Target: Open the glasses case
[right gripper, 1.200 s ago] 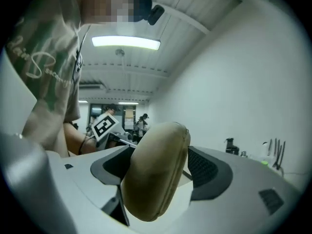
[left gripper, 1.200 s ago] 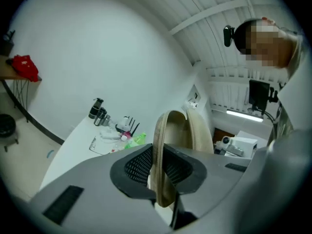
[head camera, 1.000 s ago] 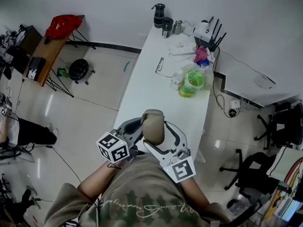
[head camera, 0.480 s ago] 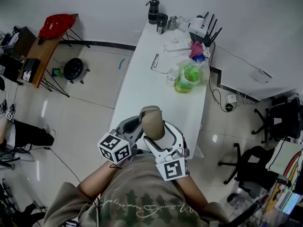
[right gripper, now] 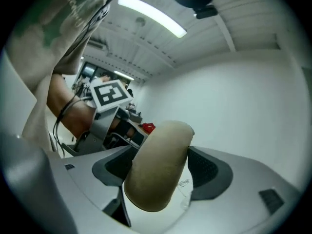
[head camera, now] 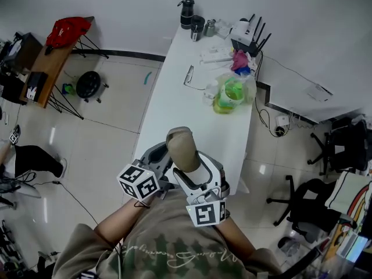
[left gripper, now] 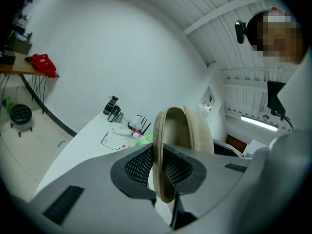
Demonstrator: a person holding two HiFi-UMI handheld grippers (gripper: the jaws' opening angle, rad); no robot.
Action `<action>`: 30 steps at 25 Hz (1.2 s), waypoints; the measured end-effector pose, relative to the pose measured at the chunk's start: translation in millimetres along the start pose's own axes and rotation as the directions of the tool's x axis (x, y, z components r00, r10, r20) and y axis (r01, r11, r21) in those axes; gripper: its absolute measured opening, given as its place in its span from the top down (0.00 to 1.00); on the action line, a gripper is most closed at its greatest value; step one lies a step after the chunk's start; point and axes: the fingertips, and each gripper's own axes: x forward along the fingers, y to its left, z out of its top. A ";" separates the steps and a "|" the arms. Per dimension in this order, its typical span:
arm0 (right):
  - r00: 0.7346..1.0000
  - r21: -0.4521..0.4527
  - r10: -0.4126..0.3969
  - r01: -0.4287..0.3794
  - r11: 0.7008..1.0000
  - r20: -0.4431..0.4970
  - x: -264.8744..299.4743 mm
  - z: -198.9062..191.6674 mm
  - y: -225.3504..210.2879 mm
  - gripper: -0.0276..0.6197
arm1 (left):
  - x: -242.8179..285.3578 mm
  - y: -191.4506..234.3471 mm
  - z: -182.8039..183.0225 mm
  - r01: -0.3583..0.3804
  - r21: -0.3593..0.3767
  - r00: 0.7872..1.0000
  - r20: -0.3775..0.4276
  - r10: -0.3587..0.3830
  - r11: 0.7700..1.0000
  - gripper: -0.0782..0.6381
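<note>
A beige glasses case (head camera: pixel 182 149) is held upright in the air above the near end of the white table (head camera: pixel 174 106). My left gripper (head camera: pixel 165 158) is shut on the case's thin zip edge (left gripper: pixel 159 150), which runs up between its dark pads (left gripper: pixel 139 165). Beside that edge stands the domed shell (left gripper: pixel 197 130). My right gripper (head camera: pixel 189 166) reaches round the case's body (right gripper: pixel 158 174) from the other side. Its jaws have just been closing and now hold the case between the pads (right gripper: pixel 210 168).
Farther along the table lie a pair of glasses (head camera: pixel 190 77), a green bag (head camera: pixel 228 95), a router (head camera: pixel 246 32) and dark bottles (head camera: pixel 187 13). A red bag (head camera: pixel 68 30) sits on a wooden side table at the left. Office chairs (head camera: pixel 347 150) stand at the right.
The right gripper has rolled around the case, and its marker cube has swung down and to the left. The case and both grippers sit slightly further left in the head view.
</note>
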 end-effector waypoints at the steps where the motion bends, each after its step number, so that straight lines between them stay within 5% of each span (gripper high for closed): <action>1: 1.000 -0.054 -0.010 0.009 0.999 -0.018 2.9 -1.2 0.7 0.43 | 0.2 0.6 0.4 -0.011 -0.010 1.000 0.007 0.011 1.000 0.81; 6: 0.997 -0.139 -0.062 0.055 0.989 -0.050 6.3 -1.3 -4.1 0.43 | 1.2 0.6 6.0 -0.043 0.007 0.998 0.040 0.043 0.999 0.81; 16: 0.996 -0.063 -0.079 0.077 0.995 -0.036 -0.8 3.2 -10.6 0.43 | -9.6 10.2 7.2 -0.072 -0.025 0.994 0.074 0.074 0.997 0.81; 21: 0.979 -0.169 -0.202 0.193 0.966 -0.038 -8.9 5.6 -26.3 0.43 | -16.5 18.4 16.1 -0.119 -0.017 0.987 0.106 0.120 0.993 0.80; 24: 0.954 -0.324 -0.295 0.265 0.908 -0.048 -11.9 3.4 -38.3 0.43 | -15.4 16.5 15.6 -0.122 -0.034 0.986 0.114 0.125 0.992 0.77; 30: 0.975 -0.396 -0.211 0.164 0.904 -0.076 1.5 -1.9 -12.9 0.43 | -6.3 -1.2 4.8 -0.078 -0.071 0.991 0.100 0.084 0.994 0.77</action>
